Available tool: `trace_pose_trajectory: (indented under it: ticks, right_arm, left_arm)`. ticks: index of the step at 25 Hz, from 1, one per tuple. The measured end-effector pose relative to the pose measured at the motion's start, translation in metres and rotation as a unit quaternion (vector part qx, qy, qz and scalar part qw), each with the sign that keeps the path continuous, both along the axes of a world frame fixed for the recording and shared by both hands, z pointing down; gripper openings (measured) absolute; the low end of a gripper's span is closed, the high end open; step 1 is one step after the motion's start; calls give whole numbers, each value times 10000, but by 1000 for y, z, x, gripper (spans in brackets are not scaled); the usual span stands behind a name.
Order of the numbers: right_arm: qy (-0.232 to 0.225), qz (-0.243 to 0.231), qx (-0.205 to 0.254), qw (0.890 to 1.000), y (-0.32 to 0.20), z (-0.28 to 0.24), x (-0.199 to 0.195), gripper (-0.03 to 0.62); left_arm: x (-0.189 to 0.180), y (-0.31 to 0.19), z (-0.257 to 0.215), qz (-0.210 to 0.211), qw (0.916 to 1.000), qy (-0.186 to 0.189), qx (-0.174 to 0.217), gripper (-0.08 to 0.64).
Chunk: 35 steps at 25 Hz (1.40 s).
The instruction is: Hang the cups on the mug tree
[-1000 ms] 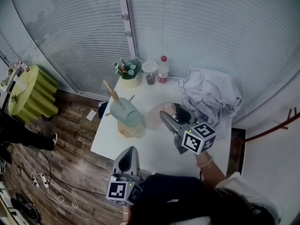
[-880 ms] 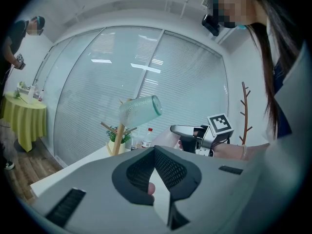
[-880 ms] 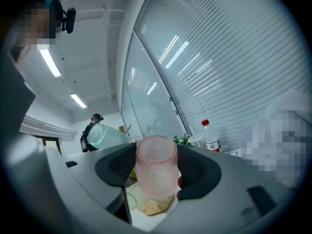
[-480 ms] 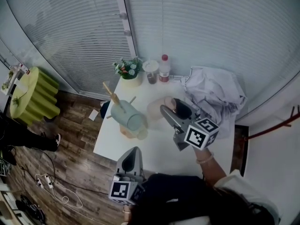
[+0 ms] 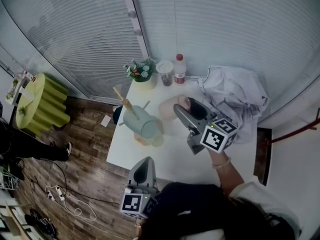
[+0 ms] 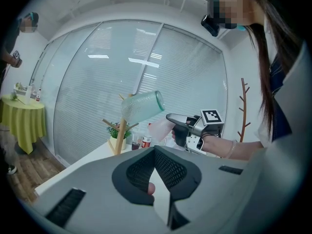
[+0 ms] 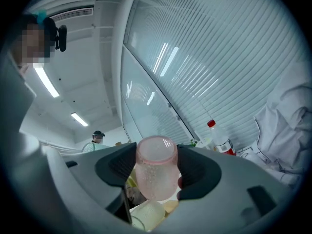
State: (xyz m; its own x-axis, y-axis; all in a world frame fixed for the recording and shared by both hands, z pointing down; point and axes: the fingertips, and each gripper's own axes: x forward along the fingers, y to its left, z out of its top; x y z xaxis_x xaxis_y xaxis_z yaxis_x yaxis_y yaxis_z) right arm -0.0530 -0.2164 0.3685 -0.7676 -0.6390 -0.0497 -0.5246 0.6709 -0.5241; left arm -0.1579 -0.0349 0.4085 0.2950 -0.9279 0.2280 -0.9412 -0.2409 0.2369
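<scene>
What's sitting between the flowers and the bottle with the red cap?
A clear cup with dark contents, between the flowers and the bottle, in the head view.

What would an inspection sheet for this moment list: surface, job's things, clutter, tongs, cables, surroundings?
Surface: white table, no spill seen.
Job's things: wooden mug tree with a green cup hung tilted on it; pink cup not yet hung.
Clutter: flower pot, lidded container, red-capped bottle, crumpled white cloth.
Tongs: right gripper shut on the pink cup; left gripper shut, empty, off the table's near edge.
Cables: white cord on the floor.
Surroundings: window blinds, green-draped table, wooden floor.
</scene>
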Motion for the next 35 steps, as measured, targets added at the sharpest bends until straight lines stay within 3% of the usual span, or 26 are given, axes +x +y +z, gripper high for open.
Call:
trace_pose_trajectory:
  ticks: [8, 35]
  right_arm:
    - [-369, -20, -76, 9993, -13, -1, -11, 272]
    - [-988, -353, -319, 9940, -30, 5, -31, 272]
  left_arm:
    - [-8, 2, 4, -65, 9999, -128, -94, 0]
    - [-18, 4, 16, -244, 9989, -199, -345, 0]
